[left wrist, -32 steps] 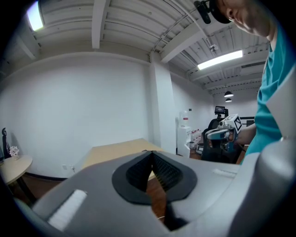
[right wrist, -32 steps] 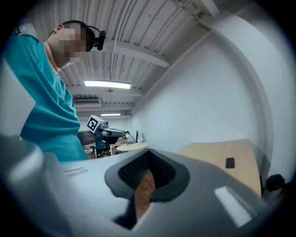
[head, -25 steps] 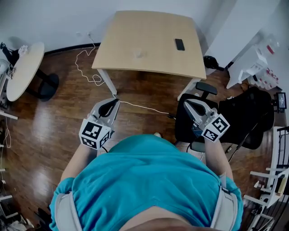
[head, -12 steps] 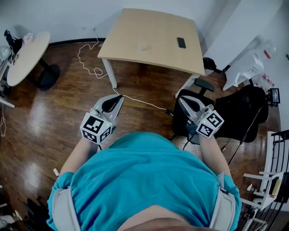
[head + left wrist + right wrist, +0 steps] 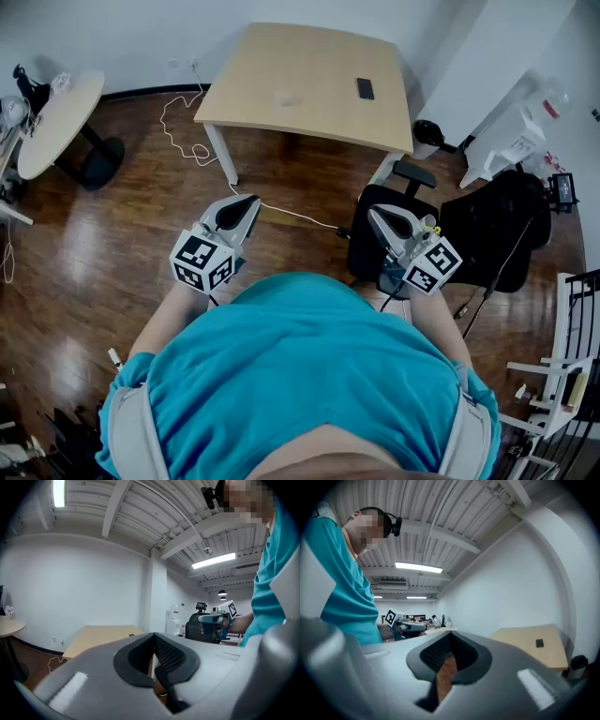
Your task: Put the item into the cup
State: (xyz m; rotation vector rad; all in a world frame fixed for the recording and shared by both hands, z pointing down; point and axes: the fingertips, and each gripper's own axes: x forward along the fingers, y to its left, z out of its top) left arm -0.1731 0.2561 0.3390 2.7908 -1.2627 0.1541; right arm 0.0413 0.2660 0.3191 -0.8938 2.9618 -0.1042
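A pale wooden table (image 5: 309, 131) stands ahead of me, some way off. On it lie a small black flat item (image 5: 365, 88) and a faint, pale cup-like thing (image 5: 290, 97). My left gripper (image 5: 251, 200) hangs over the wooden floor, jaws together, nothing in them. My right gripper (image 5: 373, 214) is over a black office chair (image 5: 375, 262), jaws also together and empty. The left gripper view shows closed jaws (image 5: 153, 637) with the table (image 5: 98, 639) beyond. The right gripper view shows closed jaws (image 5: 449, 639) and the black item (image 5: 539, 643) on the table.
A round side table (image 5: 56, 122) stands at the left. A white cable (image 5: 183, 122) snakes over the floor by the table leg. A second dark chair (image 5: 506, 234) and white racks (image 5: 562, 375) crowd the right side.
Both grippers have shifted slightly across the floor with the person, the right one toward the left over the chair. Their jaws stay shut and empty.
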